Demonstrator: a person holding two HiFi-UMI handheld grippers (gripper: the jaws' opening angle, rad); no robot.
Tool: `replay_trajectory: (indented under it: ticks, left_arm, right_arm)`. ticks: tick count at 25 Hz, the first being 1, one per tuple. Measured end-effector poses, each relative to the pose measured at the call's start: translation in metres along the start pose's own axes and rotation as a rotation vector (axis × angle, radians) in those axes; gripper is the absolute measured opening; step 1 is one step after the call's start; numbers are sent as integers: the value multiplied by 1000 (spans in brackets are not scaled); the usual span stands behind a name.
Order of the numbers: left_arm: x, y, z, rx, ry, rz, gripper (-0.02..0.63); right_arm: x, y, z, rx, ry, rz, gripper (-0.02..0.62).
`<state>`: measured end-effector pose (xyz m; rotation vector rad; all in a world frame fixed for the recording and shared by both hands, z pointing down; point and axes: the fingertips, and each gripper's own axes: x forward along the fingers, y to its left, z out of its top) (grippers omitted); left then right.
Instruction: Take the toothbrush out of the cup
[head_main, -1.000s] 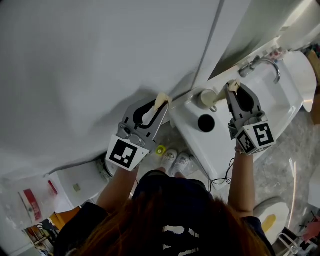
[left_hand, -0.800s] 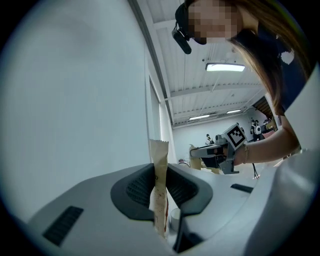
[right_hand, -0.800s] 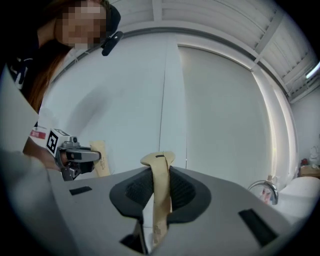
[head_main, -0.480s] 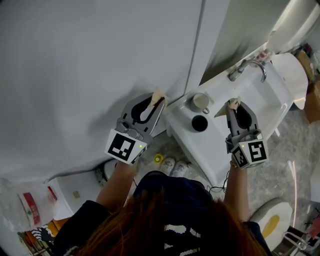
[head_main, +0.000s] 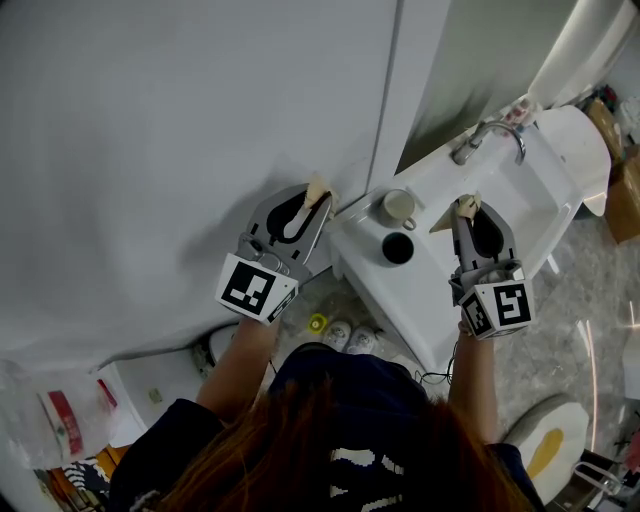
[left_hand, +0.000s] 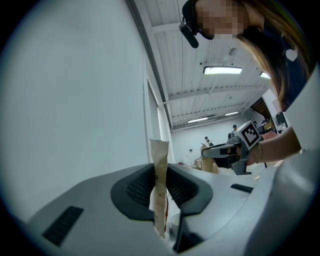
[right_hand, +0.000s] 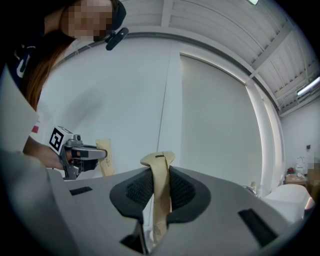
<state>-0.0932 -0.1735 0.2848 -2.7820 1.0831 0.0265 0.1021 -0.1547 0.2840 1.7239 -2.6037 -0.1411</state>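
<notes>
Shifted right, away from white cup on washbasin rim: right tongs, pinching beige paper strip. Left tongs pinching paper sachet. No toothbrush visible in cup; keep both pinches firm.

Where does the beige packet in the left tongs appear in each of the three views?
Head view: beige packet left of centre, at the tip of the left tongs.
Left gripper view: packet at bottom centre, upright between the jaws.
Right gripper view: packet small, at mid-left.
Shared landmark: the pale wall behind it.
</notes>
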Motion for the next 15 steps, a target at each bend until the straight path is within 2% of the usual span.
replay_trajectory:
  ticks: [15]
  left_arm:
    - [0,-4,1,4,-3,-10,75]
  right_arm:
    - [-1,5,8,-9,-15,6,77]
